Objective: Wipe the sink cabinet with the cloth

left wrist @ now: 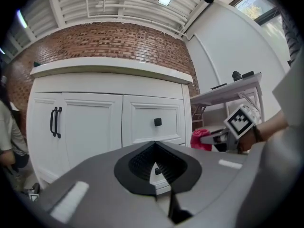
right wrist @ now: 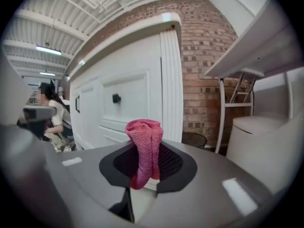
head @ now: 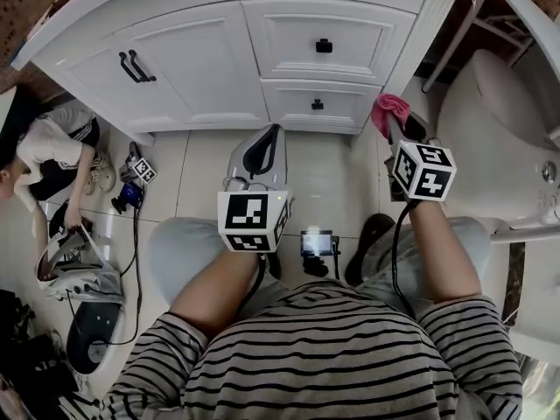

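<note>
cloth (right wrist: 143, 133): pink, knitted, bunched upright | right gripper (right wrist: 147, 151) pinching it | left gripper (left wrist: 155, 150) jaws pressed together

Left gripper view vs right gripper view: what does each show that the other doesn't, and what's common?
Only the left gripper view: the right gripper from the side, pink cloth sticking out of it, and the left gripper end-on, jaws together on nothing.
Only the right gripper view: the cloth pinched between that gripper's own jaws, a dark bin by the brick wall, a white fixture at right.
Both: the white sink cabinet, its black drawer knob, the brick wall.
</note>
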`<action>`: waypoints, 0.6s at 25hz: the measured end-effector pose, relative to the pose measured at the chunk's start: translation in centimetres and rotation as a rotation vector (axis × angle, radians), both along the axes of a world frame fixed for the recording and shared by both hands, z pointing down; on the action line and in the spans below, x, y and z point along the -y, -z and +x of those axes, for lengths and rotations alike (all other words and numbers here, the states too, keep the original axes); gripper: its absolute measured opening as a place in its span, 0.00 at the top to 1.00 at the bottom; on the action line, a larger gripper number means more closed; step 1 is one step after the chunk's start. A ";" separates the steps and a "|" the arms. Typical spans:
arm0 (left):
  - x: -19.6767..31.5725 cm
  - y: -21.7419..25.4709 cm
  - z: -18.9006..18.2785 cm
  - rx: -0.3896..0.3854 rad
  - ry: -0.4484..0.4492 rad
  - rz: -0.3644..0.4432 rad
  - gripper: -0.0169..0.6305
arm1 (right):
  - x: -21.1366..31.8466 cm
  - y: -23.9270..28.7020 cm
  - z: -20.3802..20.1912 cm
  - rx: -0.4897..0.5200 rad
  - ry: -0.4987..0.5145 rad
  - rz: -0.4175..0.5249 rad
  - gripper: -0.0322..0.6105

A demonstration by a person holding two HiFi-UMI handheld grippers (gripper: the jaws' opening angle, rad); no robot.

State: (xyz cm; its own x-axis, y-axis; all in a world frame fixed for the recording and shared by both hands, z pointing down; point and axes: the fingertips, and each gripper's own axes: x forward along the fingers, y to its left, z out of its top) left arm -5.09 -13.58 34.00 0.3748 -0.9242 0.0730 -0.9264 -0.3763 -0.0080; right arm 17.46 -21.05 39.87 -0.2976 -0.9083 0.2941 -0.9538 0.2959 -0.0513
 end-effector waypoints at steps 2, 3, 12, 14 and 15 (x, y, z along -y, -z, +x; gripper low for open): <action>-0.5 0.2 -0.1 0.012 0.011 0.010 0.98 | -3.2 2.7 -0.6 0.061 0.038 0.054 0.81; -0.8 0.2 -0.2 0.022 0.017 0.013 0.98 | -4.7 3.3 -0.8 0.086 0.048 0.070 0.81; -3.0 -0.9 -0.8 0.056 0.032 0.012 0.98 | -9.3 1.6 -0.7 0.150 0.048 0.091 0.82; -3.2 -1.4 -0.8 0.057 0.028 0.003 0.98 | -9.6 1.1 -0.6 0.143 0.044 0.086 0.82; -3.3 -1.6 -0.8 0.056 0.027 -0.001 0.98 | -9.6 0.9 -0.6 0.143 0.041 0.083 0.82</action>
